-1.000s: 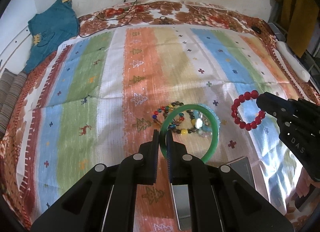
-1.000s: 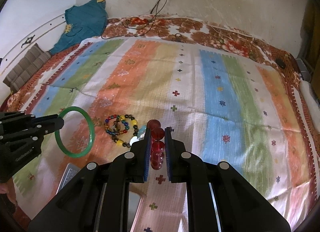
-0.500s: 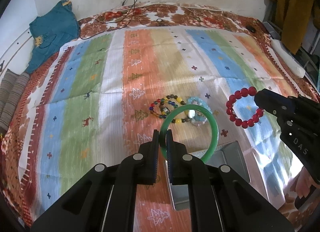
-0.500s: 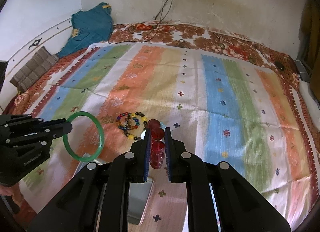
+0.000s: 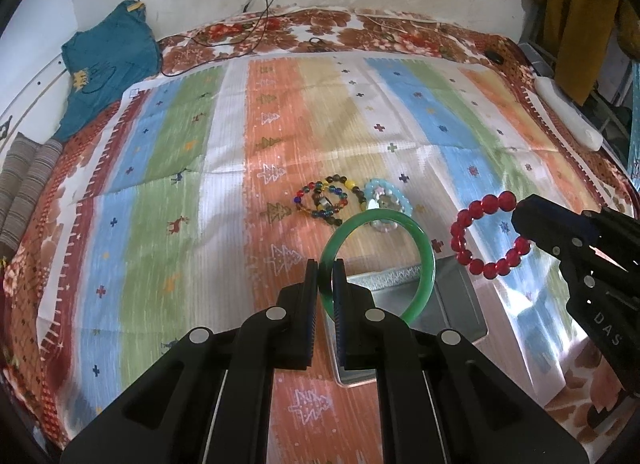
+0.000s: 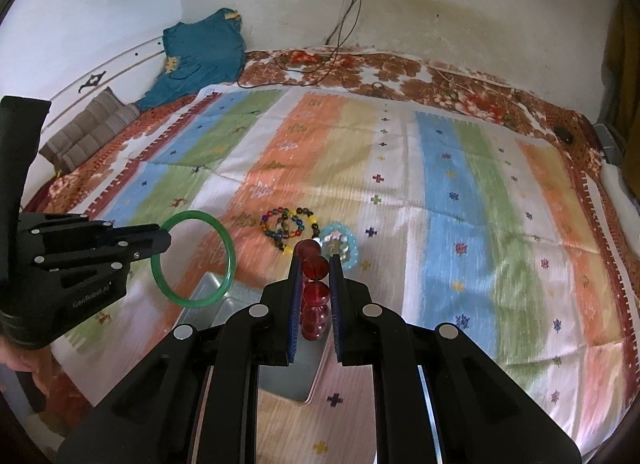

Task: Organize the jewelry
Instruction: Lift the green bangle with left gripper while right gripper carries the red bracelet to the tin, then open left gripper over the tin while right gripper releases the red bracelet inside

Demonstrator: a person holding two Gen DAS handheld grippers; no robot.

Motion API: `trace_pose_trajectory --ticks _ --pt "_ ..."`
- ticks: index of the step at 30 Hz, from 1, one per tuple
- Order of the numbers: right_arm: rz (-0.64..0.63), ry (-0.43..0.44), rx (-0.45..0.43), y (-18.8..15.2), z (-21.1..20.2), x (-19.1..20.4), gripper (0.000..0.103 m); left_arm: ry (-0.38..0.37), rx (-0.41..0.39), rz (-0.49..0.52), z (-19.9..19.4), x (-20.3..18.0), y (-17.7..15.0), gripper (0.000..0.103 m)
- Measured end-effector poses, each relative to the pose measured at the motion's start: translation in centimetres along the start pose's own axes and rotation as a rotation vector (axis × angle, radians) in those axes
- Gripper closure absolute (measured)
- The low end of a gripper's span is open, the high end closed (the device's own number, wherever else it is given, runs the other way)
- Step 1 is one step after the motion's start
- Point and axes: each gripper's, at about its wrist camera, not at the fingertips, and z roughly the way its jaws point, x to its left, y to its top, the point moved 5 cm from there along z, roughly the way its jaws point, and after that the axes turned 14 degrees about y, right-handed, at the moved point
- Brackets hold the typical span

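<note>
Up close, the left gripper (image 5: 326,264) has its two black fingers clamped on the rim of a green bangle (image 5: 424,256), which stands out in the air ahead of the fingertips. In the right wrist view the same bangle (image 6: 230,260) hangs over the near left part of the striped cloth (image 6: 460,204). The right gripper (image 6: 314,260) is closed on a red bead bracelet (image 6: 316,292), its beads stacked in a line between the blue pads. From the left wrist view this bracelet (image 5: 472,232) shows as a full ring held in the air, to the right of the bangle and apart from it.

Below both grippers, near the cloth's front edge, lies a shallow silver metal tin (image 5: 460,304) with a pale patterned lining; in the right wrist view the tin (image 6: 288,384) sits under the fingers. The parts of its inside that show hold no jewelry; much of it is hidden by the grippers.

Further out, near the middle of the cloth, a multicoloured bead bracelet (image 5: 324,200) lies flat, with a light blue bead bracelet (image 5: 384,204) touching its right side. Behind the cloth, a floral sheet (image 6: 360,72) reaches the wall, and a teal garment (image 6: 200,52) lies at the far left corner.
</note>
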Motion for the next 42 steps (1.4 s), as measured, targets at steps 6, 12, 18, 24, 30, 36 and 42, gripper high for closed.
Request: trace_pose_trajectory --ticks 6,12,18,24,30,36,42 --pt "-0.010 0.017 0.021 -1.0 -0.1 0.5 0.089 0.005 -0.006 0.010 -0.6 -0.3 -0.7 0.095" --pt "-0.017 -0.006 0.052 -1.7 0.2 0.4 0.089 0.016 0.027 0.022 -0.1 -0.5 -1.1 0.081" --pt "0.005 -0.033 0.061 -1.8 0.6 -0.9 0.080 0.029 0.033 -0.019 0.2 0.8 -1.0 0.070" --pt "0.023 -0.044 0.066 -1.7 0.9 -1.5 0.066 0.032 0.048 -0.040 0.8 1.3 -0.9 0.056" --pt "0.050 -0.050 0.069 -1.6 1.4 -2.3 0.054 0.031 0.058 -0.065 1.3 2.0 -0.9 0.042" --pt "0.072 -0.045 0.068 -1.2 1.7 -2.9 0.048 0.028 0.061 -0.100 1.5 2.7 -0.7 0.030" --pt "0.071 -0.038 0.069 -1.0 2.1 -2.9 0.039 0.026 0.078 -0.121 2.2 3.1 -0.5 0.023"
